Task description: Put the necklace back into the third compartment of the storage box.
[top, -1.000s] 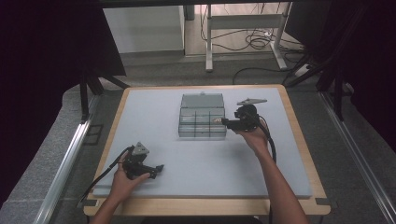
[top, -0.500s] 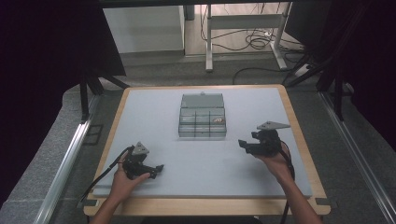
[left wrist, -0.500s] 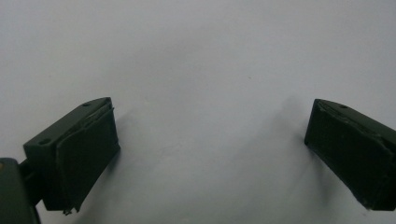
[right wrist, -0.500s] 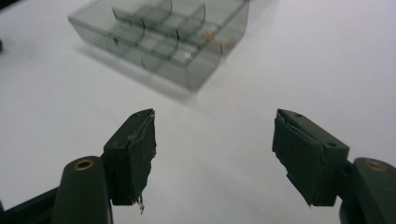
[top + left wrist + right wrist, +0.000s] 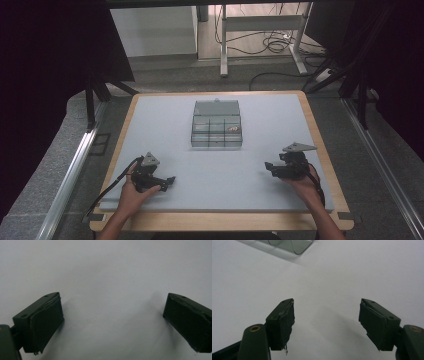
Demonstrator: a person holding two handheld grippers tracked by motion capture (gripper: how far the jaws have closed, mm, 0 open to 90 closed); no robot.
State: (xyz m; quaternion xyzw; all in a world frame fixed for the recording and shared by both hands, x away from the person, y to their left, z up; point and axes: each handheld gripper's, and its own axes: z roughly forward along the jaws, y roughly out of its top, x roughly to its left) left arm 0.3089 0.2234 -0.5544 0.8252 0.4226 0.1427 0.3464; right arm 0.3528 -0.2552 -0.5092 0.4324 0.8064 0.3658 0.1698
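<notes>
Nearest the person, at the table's front left, the left hand [image 5: 134,192] holds the left gripper [image 5: 169,181] low over the pale grey mat [image 5: 220,170], its jaws pointing toward the middle of the table; in the left gripper view those two black jaws stand wide apart with nothing but bare mat between them. At the front right, the right hand [image 5: 303,182] holds the right gripper [image 5: 269,168], a grey three-cornered plate on top of it and its cable trailing back along the forearm; its jaws point left toward the centre. In the right gripper view they are likewise spread wide and hold nothing, and a corner of a clear plastic box shows at the top edge, well apart from the jaws. Farther back, near the middle of the mat, sits that clear compartment box [image 5: 216,124] with its lid raised behind it; a small pale object [image 5: 233,128] lies in a right-hand compartment, too small to tell what it is. Beyond the wooden table edge [image 5: 215,93], cables [image 5: 272,46] lie on the floor by a metal frame.
</notes>
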